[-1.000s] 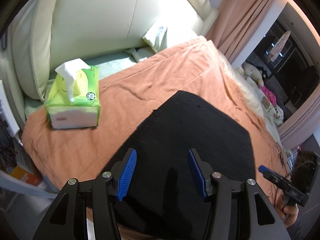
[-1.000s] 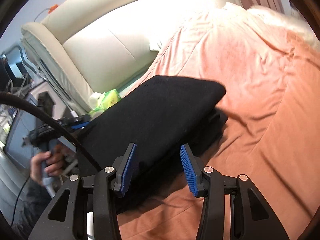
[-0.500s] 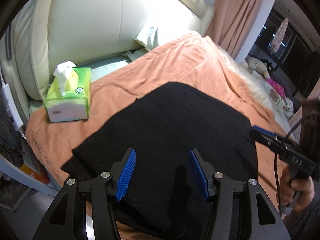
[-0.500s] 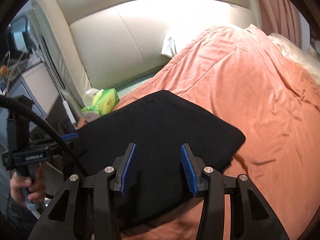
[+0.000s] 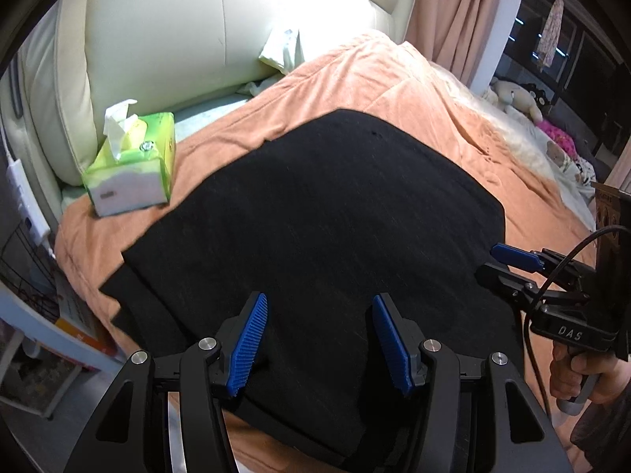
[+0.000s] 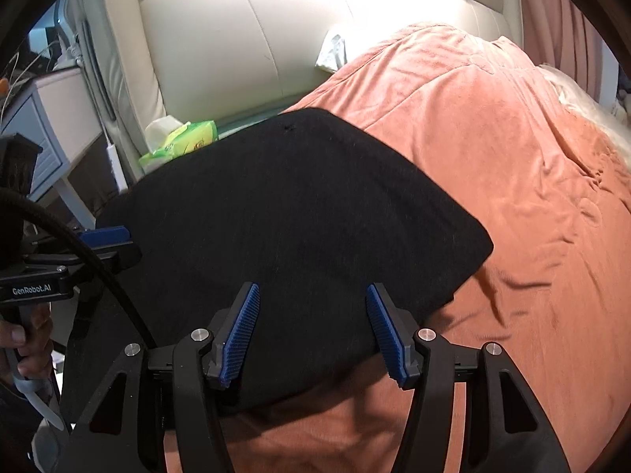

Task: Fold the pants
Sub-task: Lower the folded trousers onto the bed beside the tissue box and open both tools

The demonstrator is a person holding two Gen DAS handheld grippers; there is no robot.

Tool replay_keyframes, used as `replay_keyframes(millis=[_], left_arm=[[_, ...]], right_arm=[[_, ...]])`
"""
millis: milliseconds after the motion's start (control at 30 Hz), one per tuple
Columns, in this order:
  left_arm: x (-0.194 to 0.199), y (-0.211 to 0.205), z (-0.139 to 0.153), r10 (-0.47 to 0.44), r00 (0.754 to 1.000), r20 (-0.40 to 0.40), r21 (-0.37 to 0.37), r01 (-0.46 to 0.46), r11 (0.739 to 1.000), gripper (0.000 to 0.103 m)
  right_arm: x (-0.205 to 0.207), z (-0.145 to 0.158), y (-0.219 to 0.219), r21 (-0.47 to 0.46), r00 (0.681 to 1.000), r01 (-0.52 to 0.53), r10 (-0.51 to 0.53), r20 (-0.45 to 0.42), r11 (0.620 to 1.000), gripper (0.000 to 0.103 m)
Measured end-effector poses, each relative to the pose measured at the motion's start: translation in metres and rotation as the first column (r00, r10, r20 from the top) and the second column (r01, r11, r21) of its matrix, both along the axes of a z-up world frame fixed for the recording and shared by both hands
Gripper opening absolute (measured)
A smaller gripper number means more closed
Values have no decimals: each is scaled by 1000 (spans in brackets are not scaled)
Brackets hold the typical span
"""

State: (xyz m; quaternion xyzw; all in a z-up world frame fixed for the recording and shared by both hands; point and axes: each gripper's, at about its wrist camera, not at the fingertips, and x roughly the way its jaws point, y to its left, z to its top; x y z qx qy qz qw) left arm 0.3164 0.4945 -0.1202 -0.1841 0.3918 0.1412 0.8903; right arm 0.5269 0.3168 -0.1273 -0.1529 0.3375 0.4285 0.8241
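The black pants (image 5: 323, 228) lie folded in a flat stack on the orange blanket (image 5: 355, 79); they also show in the right wrist view (image 6: 299, 213). My left gripper (image 5: 319, 339) is open and empty above the near edge of the stack. My right gripper (image 6: 313, 327) is open and empty above the near right edge of the stack. The right gripper also shows at the right of the left wrist view (image 5: 516, 260). The left gripper shows at the left of the right wrist view (image 6: 106, 236).
A green tissue box (image 5: 134, 165) sits on the blanket at the left, beside the cream padded headboard (image 5: 177, 31). A pillow corner (image 5: 284, 49) lies at the back. Stuffed toys (image 5: 516, 98) and curtains (image 5: 465, 12) are at the far right. A white nightstand (image 6: 51, 126) stands left of the bed.
Both grippers have pulled back and up from the pants. The folded stack now lies flat and shows whole in both views. Both grippers stay open.
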Motion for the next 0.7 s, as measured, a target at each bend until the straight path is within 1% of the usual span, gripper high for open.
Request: replay_keyframes(millis=[100, 167, 267, 367, 500, 600, 633, 667, 700], left_arm=[[-4, -15, 1, -1, 1000, -15, 20, 2, 1000, 63], [-6, -24, 2, -9, 1000, -17, 15, 9, 1000, 66], [-9, -40, 2, -36, 999, -28, 4, 36, 999, 67], [-13, -57, 3, -49, 998, -45, 22, 50, 999, 67], [-25, -76, 11, -69, 997, -42, 10, 70, 998, 67], [-32, -85, 19, -77, 996, -36, -17, 76, 997, 67], [-33, -88, 21, -80, 996, -36, -14, 80, 997, 67], [-35, -94, 26, -83, 996, -40, -3, 83, 997, 67], [-37, -98, 28, -85, 996, -42, 1, 85, 996, 67]], right_arm=[[-11, -1, -3, -23, 1000, -7, 7, 6, 1000, 55], [-18, -2, -6, -35, 1000, -16, 16, 7, 999, 55], [-30, -4, -12, -68, 999, -33, 34, 10, 997, 55], [-33, -2, -23, -69, 997, -48, 43, -72, 996, 55], [-45, 12, -39, -94, 998, -45, 40, -54, 995, 55], [-53, 23, -54, -100, 998, -36, 31, -46, 994, 56], [-55, 27, -59, -96, 999, -28, 23, -44, 995, 58], [-56, 32, -65, -85, 999, -19, 16, -47, 996, 63], [-58, 39, -75, -64, 999, -5, 2, -48, 998, 67]])
